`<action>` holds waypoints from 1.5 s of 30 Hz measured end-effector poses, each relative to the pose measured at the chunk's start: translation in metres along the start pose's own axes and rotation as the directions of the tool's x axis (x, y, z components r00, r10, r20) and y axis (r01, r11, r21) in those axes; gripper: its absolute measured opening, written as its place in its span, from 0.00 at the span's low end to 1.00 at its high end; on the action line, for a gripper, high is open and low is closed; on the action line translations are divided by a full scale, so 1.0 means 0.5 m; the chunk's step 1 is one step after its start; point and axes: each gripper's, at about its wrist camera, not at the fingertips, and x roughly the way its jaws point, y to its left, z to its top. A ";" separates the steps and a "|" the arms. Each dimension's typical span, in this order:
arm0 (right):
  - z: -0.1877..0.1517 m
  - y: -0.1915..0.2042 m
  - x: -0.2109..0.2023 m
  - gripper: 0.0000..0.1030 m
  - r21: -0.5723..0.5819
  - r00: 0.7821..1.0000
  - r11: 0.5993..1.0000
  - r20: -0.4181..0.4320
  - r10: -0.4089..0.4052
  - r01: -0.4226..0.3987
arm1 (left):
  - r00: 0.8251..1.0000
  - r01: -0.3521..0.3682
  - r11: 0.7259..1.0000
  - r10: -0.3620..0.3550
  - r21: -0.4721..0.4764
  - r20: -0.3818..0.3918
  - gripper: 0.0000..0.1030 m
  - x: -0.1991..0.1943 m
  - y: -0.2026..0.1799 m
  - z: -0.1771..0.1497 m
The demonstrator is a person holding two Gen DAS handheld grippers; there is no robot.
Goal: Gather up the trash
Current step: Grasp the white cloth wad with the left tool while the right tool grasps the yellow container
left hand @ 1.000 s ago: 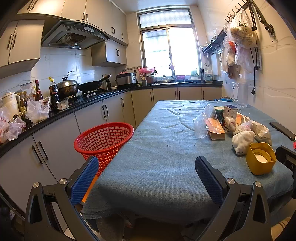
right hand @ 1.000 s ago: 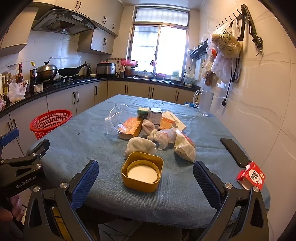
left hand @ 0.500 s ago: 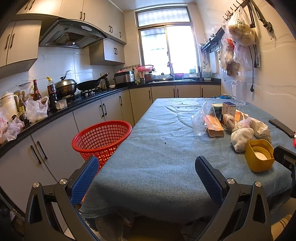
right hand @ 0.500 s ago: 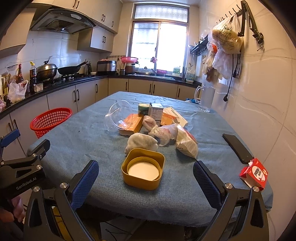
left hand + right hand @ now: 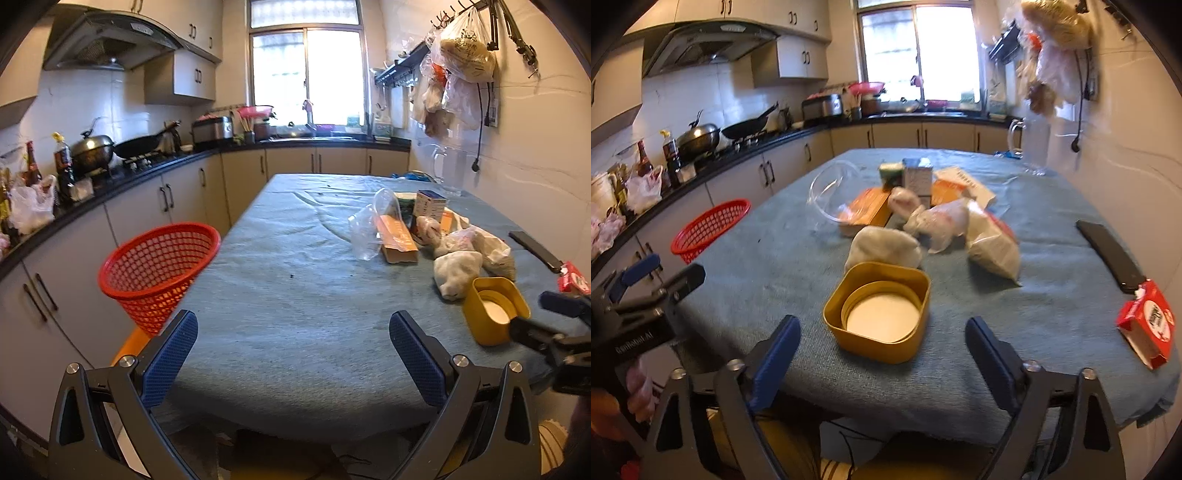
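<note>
Several pieces of trash, crumpled bags, cartons and a clear plastic cup, lie heaped mid-table on the blue cloth, with a yellow tub nearest the edge. Just before the tub, the right gripper has its jaws apart and has just been closing them, with nothing between the pads. The left gripper is spread wide and empty over the cloth. A red basket stands beside the table's left edge.
</note>
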 end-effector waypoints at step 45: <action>0.035 -0.198 -0.017 0.73 0.275 0.982 0.948 0.044 -0.181 0.163 | 0.803 0.503 0.864 -0.477 -0.025 -0.358 0.48 0.264 -0.268 0.104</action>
